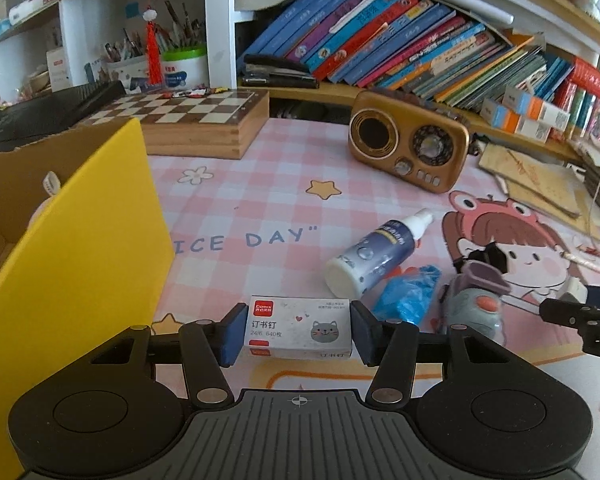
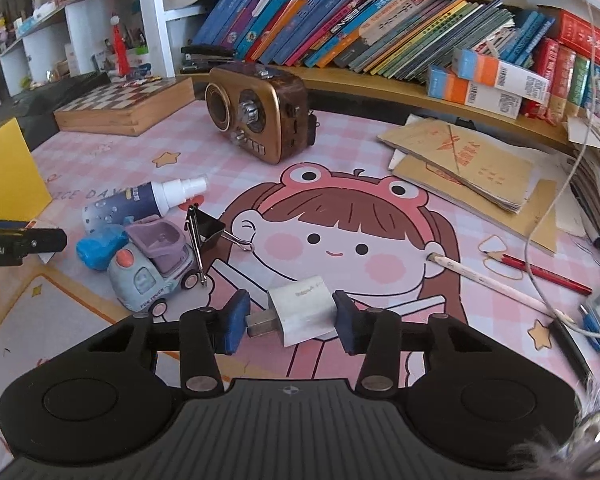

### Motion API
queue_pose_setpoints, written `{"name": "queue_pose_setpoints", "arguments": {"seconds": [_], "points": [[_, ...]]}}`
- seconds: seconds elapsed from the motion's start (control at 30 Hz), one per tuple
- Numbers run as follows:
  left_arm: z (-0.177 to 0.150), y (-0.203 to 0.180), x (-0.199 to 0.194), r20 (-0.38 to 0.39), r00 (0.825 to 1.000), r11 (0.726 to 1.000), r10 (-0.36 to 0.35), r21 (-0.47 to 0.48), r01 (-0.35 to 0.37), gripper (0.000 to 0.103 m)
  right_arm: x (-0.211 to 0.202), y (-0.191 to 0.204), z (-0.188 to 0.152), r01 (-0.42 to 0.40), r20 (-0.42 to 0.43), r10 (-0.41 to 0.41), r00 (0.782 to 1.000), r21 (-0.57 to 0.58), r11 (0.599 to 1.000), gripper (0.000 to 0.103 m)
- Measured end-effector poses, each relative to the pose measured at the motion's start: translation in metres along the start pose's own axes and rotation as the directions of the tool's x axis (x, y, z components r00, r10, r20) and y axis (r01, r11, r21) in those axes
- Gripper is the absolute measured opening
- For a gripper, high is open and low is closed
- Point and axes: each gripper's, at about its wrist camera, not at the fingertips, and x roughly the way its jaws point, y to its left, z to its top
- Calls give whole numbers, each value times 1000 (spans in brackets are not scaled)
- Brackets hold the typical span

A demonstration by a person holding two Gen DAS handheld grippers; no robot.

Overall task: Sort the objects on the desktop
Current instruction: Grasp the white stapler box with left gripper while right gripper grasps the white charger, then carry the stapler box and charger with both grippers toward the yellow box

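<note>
The left tool (image 1: 298, 334) clamps a staple box (image 1: 298, 330) by its short ends, low over the bench (image 1: 260, 200) beside the yellow box (image 1: 80, 248). The right tool (image 2: 290, 320) is closed on a white USB charger (image 2: 302, 312) above the cartoon mat (image 2: 340, 240).

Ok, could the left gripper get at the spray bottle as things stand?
Probably not yet: the left gripper is shut on the staple box, so it is occupied. The path itself looks free; the spray bottle lies on its side just beyond, nothing between them.
</note>
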Motion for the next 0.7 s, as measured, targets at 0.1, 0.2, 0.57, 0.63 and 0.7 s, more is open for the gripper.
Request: {"name": "queue_pose_setpoints", "arguments": {"seconds": [0.1,0.2,0.57,0.63,0.7], "points": [[-3,-1,-9,2,1000,1000,-10,-14,10,53,-11,5,-3,25,8,-25,1000,2,1000,42],[-8,-4,-19,6,1000,1000,-19,-18,19,53,-23,10,-7,35,14,-35,999,5,999,42],[-28,-2,-74,29,996,996,-86,-26,86,53,-70,34,-26,19,7,-19,1000,62,998,42],[-32,0,-84,35,994,994,-99,-35,101,53,-79,39,-29,15,3,-15,1000,76,997,42],[-36,2,-94,41,993,993,-111,-33,113,53,-88,45,-32,10,0,-10,1000,83,997,42]]}}
